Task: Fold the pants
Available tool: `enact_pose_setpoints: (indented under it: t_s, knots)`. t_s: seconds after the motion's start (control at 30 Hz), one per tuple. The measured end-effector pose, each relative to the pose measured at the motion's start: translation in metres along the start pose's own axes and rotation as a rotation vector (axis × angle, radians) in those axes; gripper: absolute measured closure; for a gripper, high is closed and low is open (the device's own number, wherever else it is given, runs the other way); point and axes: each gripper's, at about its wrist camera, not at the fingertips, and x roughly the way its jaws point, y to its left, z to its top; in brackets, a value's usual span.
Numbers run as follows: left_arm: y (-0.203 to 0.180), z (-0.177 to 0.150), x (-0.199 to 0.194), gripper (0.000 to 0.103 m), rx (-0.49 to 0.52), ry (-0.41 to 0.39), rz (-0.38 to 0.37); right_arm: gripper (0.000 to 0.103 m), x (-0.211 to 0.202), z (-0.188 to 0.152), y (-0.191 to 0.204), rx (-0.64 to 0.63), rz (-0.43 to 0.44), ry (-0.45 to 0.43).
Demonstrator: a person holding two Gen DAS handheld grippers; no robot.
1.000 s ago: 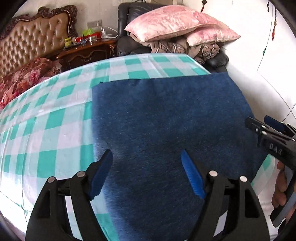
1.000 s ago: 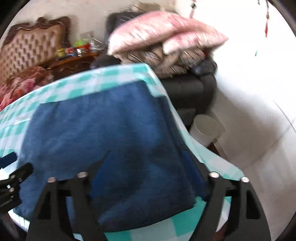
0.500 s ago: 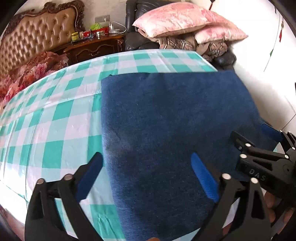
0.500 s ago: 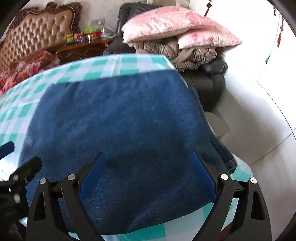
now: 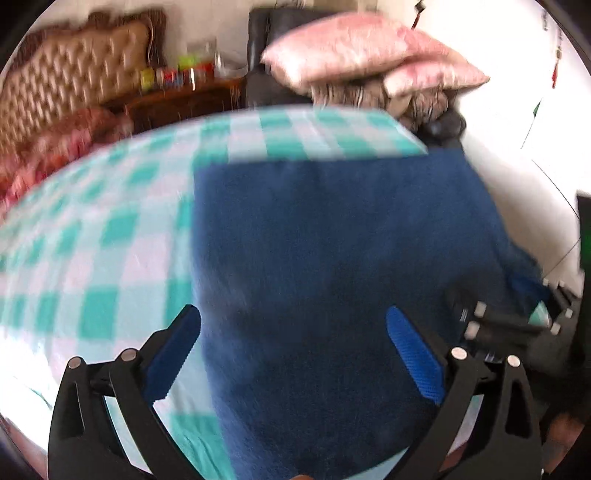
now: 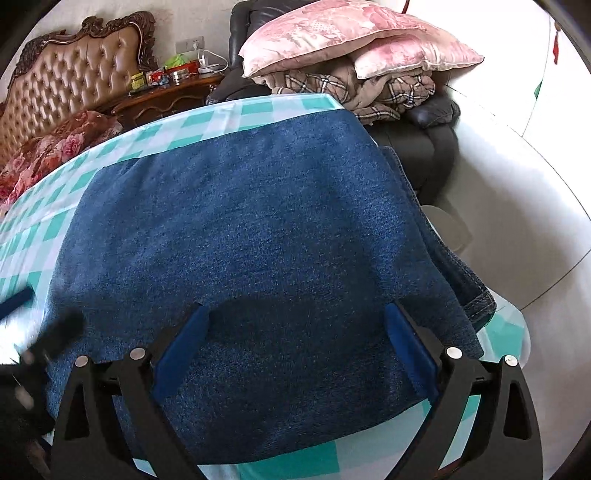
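Observation:
Folded blue denim pants (image 6: pixel 251 229) lie flat on the green-and-white checked cloth (image 6: pixel 44 229), with a stitched hem (image 6: pixel 476 295) hanging at the right edge. My right gripper (image 6: pixel 295 310) hovers over the near part of the pants, its jaws opening, nothing between the blue pads. My left gripper (image 5: pixel 293 317) stands open over the left edge of the pants (image 5: pixel 332 240), one pad above the checked cloth (image 5: pixel 92 258), and holds nothing. Each gripper shows at the side of the other's view: the right gripper (image 5: pixel 509 325), the left gripper (image 6: pixel 40 343). The left wrist view is blurred.
Behind the table, pink pillows (image 6: pixel 351 33) and a plaid blanket (image 6: pixel 369 92) are piled on a black armchair (image 6: pixel 424 147). A cluttered wooden nightstand (image 6: pixel 166 96), a tufted headboard (image 6: pixel 66 85) and floral bedding (image 6: pixel 48 151) are at back left. A white bin (image 6: pixel 447 229) stands on the floor to the right.
Both grippers' jaws have spread wider. The right gripper has come lower and nearer over the pants. The pants have not moved.

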Motion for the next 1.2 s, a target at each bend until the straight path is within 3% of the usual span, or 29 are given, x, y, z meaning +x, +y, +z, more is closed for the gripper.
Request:
enact_pose_setpoints:
  t_s: [0.1,0.2,0.3,0.37,0.43,0.6,0.77,0.87,0.97,1.03,1.2]
  knots:
    - [-0.020,0.032,-0.005,0.006,0.095,-0.068,-0.048,0.011,0.000,0.001,0.001,0.000,-0.007,0.009]
    - [-0.045,0.073,0.019,0.026,0.177,-0.070,-0.104,0.010,0.001,0.002,0.001,0.007,-0.009,0.018]
    - [-0.067,0.109,0.057,0.041,0.208,-0.003,-0.201,0.010,0.001,0.002,0.002,0.009,-0.012,0.023]
    - [-0.076,0.123,0.086,0.042,0.199,0.071,-0.248,0.010,0.002,0.002,0.002,0.013,-0.007,0.023]
    - [-0.083,0.127,0.119,0.047,0.195,0.153,-0.222,0.010,0.002,0.002,0.002,0.014,-0.004,0.021]
    - [-0.081,0.119,0.127,0.045,0.174,0.152,-0.221,0.010,0.003,0.002,0.001,0.005,0.003,0.022]
    - [-0.035,0.094,0.073,0.042,0.043,0.094,-0.201,0.010,0.002,0.001,0.000,0.005,0.006,0.025]
    - [-0.004,0.057,0.050,0.039,-0.011,0.105,-0.149,0.010,0.001,0.001,0.002,0.001,0.002,0.024]
    - [0.013,0.017,0.044,0.039,0.003,0.166,-0.096,0.010,0.000,0.000,0.002,0.000,-0.002,0.025]
    - [0.014,-0.002,0.037,0.033,0.053,0.156,-0.066,0.010,-0.003,-0.003,0.005,-0.005,-0.008,0.024]
    - [0.016,-0.006,0.004,0.029,0.086,0.106,-0.029,0.011,-0.019,-0.005,0.003,0.001,-0.053,0.017]
